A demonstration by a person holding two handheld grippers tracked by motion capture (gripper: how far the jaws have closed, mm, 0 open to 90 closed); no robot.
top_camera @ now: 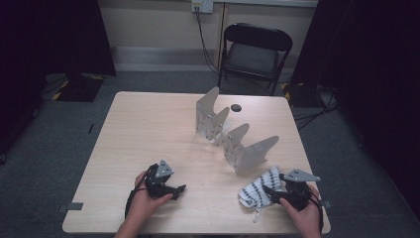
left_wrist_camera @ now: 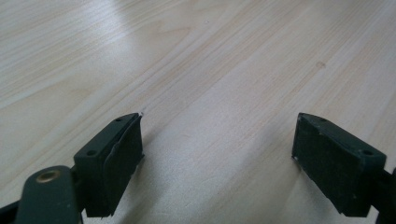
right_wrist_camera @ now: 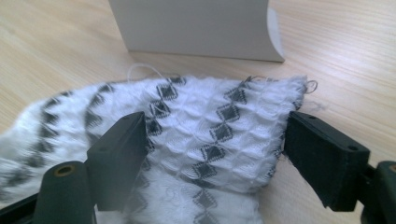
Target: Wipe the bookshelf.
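Right now your right gripper (top_camera: pixel 275 194) straddles the patterned cloth (top_camera: pixel 257 188) near the table's (top_camera: pixel 148 129) front edge, jaws wide, likely readying a pinch; your left gripper (top_camera: pixel 174 191) rests wide open, empty, over bare wood

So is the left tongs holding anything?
No, the left tongs stand open over bare table, with nothing between the jaws.
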